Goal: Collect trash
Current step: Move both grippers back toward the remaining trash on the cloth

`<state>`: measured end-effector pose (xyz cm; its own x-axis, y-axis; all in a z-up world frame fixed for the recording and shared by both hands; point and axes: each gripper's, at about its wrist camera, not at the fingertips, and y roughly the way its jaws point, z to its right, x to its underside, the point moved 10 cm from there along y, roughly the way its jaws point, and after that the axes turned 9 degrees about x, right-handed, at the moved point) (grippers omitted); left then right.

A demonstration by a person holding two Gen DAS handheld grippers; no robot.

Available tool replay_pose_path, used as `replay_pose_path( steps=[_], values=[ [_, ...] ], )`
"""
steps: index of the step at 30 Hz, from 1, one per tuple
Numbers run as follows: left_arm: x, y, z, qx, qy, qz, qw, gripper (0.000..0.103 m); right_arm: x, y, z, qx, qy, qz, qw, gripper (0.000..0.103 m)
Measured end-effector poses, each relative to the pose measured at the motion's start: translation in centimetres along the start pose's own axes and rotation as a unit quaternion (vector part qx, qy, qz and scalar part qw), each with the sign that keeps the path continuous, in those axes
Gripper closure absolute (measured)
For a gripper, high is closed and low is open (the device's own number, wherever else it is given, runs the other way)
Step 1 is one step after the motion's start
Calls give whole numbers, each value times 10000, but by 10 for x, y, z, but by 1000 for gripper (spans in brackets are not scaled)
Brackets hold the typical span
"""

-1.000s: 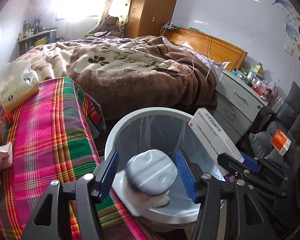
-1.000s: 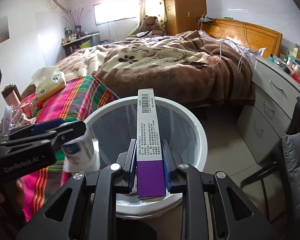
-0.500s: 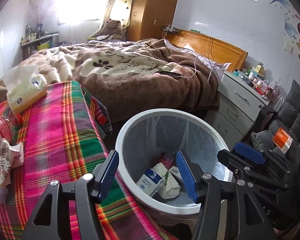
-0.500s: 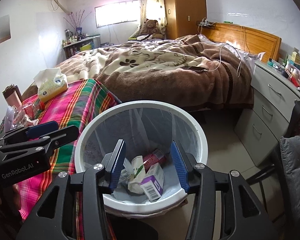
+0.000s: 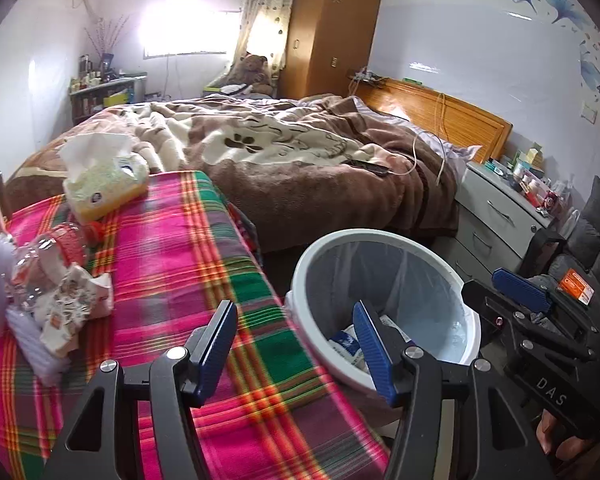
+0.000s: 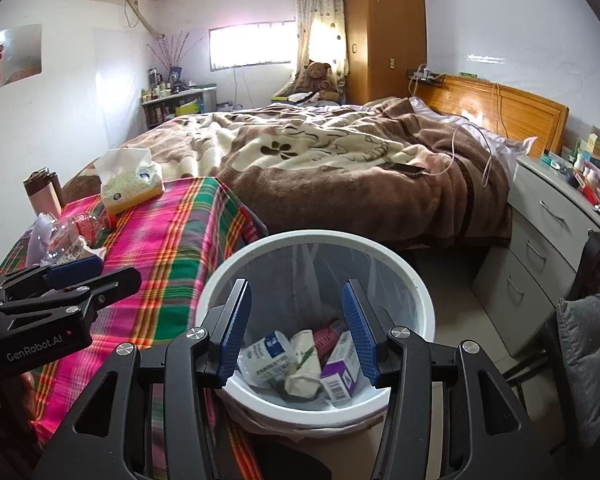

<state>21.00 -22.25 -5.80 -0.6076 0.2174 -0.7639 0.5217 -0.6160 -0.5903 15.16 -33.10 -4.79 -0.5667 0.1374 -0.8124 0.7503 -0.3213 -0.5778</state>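
Observation:
A white trash bin (image 6: 420, 280) with a clear liner stands on the floor beside the plaid-covered table (image 5: 172, 264). Inside it lie a purple and white box (image 6: 340, 376), a white and blue packet (image 6: 268, 354), crumpled paper and a red item. My right gripper (image 6: 296, 330) is open and empty right above the bin. My left gripper (image 5: 296, 350) is open and empty over the table's right edge, next to the bin (image 5: 312, 264). A crumpled plastic bottle (image 5: 48, 252) and patterned wrappers (image 5: 72, 308) lie at the table's left.
A tissue pack (image 5: 104, 184) sits at the table's far end. A bed with a brown blanket (image 6: 340, 160) lies behind the bin. A grey drawer unit (image 6: 548, 240) stands to the right, with a dark chair (image 6: 588, 344) near it.
Both grippers opened: the left dropped a white packet and the right dropped the purple box into the bin. The left gripper then swung left towards the table.

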Motion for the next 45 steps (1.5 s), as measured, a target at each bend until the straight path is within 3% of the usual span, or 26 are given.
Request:
replay_pose_path(
  steps=[12, 30, 45],
  values=[
    [8, -49, -67, -463, -401, 284, 9977, 42, -7, -13, -55, -319, -324, 240, 9987, 48],
    [19, -97, -171, -1156, -971, 505, 9873, 41, -6, -16, -131, -855, -737, 216, 9934, 48],
    [21, -126, -275, -1816, -1350, 487, 9728, 41, 4, 10, -211, -1723, -812, -476, 9805, 46]
  ],
)
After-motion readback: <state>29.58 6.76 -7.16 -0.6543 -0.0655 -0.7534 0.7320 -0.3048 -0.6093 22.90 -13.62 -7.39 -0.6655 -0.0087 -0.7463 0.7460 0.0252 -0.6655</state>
